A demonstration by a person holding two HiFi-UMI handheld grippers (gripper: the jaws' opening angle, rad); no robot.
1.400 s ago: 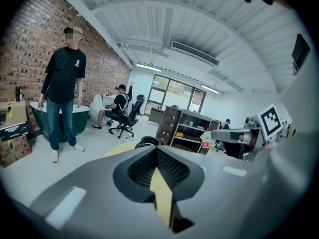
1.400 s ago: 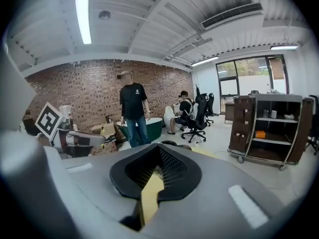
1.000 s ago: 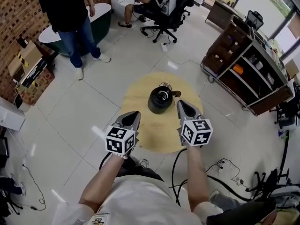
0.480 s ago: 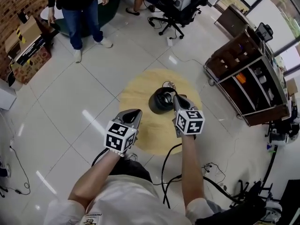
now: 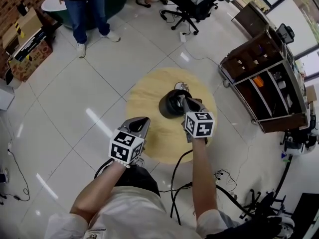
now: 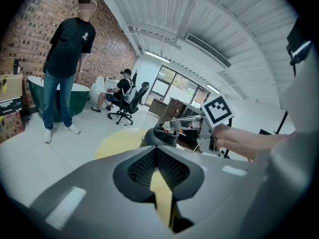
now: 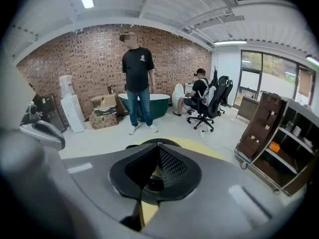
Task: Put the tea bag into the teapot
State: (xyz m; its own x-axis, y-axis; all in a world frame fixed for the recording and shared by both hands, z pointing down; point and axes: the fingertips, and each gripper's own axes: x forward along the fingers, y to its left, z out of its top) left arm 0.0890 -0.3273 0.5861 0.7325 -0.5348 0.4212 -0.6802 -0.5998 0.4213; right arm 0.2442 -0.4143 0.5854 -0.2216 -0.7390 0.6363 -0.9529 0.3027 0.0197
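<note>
A black teapot stands on the far half of a round yellow table, its mouth open to above. My right gripper is shut, and its tips reach the teapot's right rim. Through the slit of its shut jaws, the right gripper view shows the teapot just below my right gripper. In the left gripper view a small light scrap shows at the mouth of the teapot; I cannot tell whether it is the tea bag. My left gripper is shut and empty over the table's near left edge.
A person in dark clothes stands on the tiled floor at the far left beside a green tub. Someone sits on an office chair at the back. A wooden shelf cart stands right. Cables trail near my feet.
My right gripper has moved forward and left, from the table's near right up to the teapot's rim. The left gripper has barely moved.
</note>
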